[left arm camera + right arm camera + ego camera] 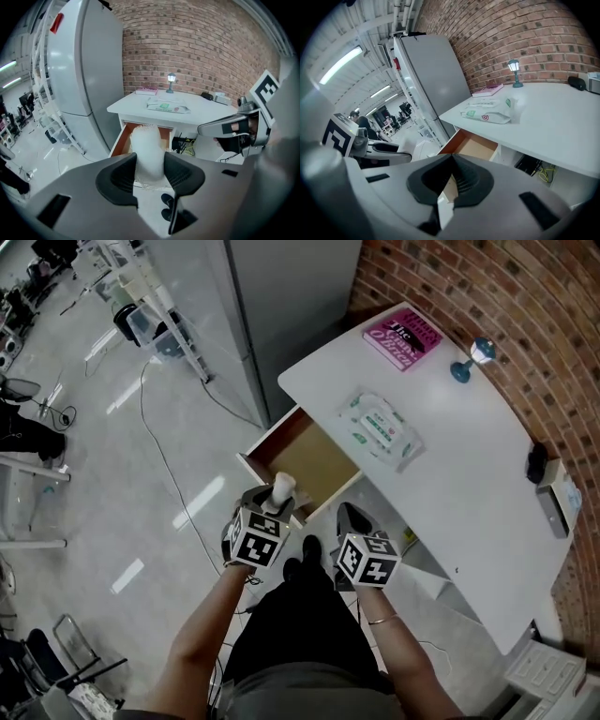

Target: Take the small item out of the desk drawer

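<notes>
Between the jaws of your left claw, you are clamping the small white item, upright. Just beyond that claw, the drawer is standing open under the surface. To that claw's right, your right claw is hovering with jaws together, holding nothing.

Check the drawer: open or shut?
Open: the drawer sticks out from under the desk, its brown inside showing. The left gripper holds a white item.

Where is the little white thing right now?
In the left gripper view, the white item sits pinched between the jaws of the left gripper. It is held by the front of the open drawer.
</notes>
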Available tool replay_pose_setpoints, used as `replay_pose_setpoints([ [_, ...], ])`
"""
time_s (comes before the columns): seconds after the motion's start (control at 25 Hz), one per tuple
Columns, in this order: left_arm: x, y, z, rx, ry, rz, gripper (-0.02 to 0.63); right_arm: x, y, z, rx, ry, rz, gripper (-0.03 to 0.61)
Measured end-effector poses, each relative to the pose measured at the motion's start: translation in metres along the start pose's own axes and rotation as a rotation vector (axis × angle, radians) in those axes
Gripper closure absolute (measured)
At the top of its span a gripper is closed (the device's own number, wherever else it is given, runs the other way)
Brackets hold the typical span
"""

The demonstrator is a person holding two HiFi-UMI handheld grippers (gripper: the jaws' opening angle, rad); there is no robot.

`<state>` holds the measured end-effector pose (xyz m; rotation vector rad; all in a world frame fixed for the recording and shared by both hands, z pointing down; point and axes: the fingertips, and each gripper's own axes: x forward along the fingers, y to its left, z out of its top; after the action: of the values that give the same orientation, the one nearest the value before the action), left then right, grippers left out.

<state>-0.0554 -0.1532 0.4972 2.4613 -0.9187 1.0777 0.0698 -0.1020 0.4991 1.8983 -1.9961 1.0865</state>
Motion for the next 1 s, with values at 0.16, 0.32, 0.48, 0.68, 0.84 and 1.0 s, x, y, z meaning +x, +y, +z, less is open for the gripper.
replay_pose_setpoints([
  [0.16, -0.011, 0.003, -0.001, -0.09, -0.032, 0.004, 0.43, -0.002, 0.007, 0.002, -0.023, 0.009, 0.011, 0.574],
  [0.32, -0.023, 0.01, -0.006, -0.155, -0.057, 0.031, 0.43, -0.001, 0.014, -0.002, -0.05, 0.029, 0.025, 0.574],
  [0.48, -0.032, 0.016, -0.013, -0.225, -0.079, 0.047, 0.431, -0.001, 0.019, -0.003, -0.084, 0.041, 0.034, 0.575],
  [0.68, -0.045, 0.022, -0.021, -0.278, -0.1, 0.07, 0.43, -0.002, 0.027, 0.003, -0.136, 0.038, 0.041, 0.575],
  [0.84, -0.056, 0.031, -0.028, -0.315, -0.126, 0.107, 0.43, 0.0, 0.035, 0.007, -0.158, 0.033, 0.058, 0.575],
  [1.0, -0.066, 0.041, -0.032, -0.352, -0.153, 0.131, 0.43, 0.0, 0.046, 0.013, -0.175, 0.028, 0.077, 0.575],
])
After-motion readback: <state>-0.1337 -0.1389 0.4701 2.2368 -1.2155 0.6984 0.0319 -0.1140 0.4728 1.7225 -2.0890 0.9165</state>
